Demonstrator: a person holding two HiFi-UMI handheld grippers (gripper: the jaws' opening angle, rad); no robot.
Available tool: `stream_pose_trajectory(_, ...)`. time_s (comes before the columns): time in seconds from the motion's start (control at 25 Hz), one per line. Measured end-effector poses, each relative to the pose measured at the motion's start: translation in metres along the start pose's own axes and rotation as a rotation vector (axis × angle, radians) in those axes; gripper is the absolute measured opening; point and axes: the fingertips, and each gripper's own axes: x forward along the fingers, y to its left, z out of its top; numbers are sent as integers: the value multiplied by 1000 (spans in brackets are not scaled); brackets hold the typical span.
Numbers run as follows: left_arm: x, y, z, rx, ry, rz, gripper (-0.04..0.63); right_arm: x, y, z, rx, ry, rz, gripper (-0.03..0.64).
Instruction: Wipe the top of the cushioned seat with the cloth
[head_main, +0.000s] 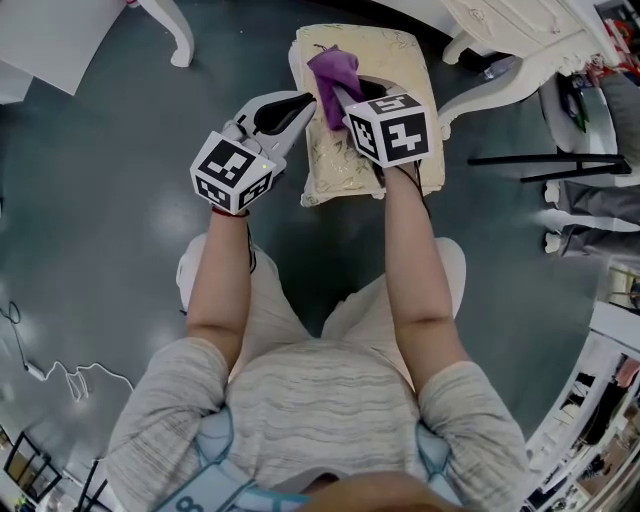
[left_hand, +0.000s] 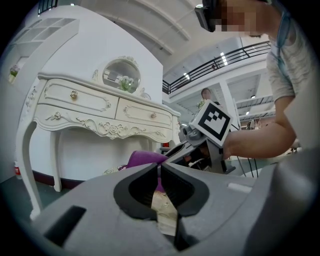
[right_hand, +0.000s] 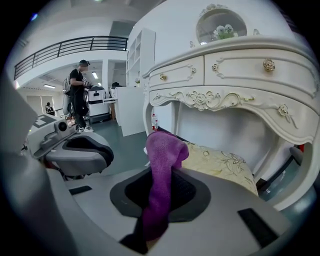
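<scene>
Right gripper (right_hand: 161, 175) clamped on purple cloth (right_hand: 165, 145) above seat (right_hand: 220, 162), left gripper (left_hand: 160, 170) closed, empty, beside it.

Over the seat (head_main: 400, 70), right claw (right_hand: 160, 189) grips cloth (head_main: 335, 72), left claw (head_main: 307, 99) alongside.

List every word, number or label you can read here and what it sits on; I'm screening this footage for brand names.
No text can be read in any view.
Left marker cube on the left gripper: black-and-white square patterns only, no letters.
Right marker cube on the right gripper: the same.
Bottle by the dressing table: label too small to read.
</scene>
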Motion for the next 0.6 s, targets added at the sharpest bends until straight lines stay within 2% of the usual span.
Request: stream_pose_trajectory(0.6, 13, -14, -4, 22, 21, -32, 14, -17, -33, -15, 2, 10, -60, 58)
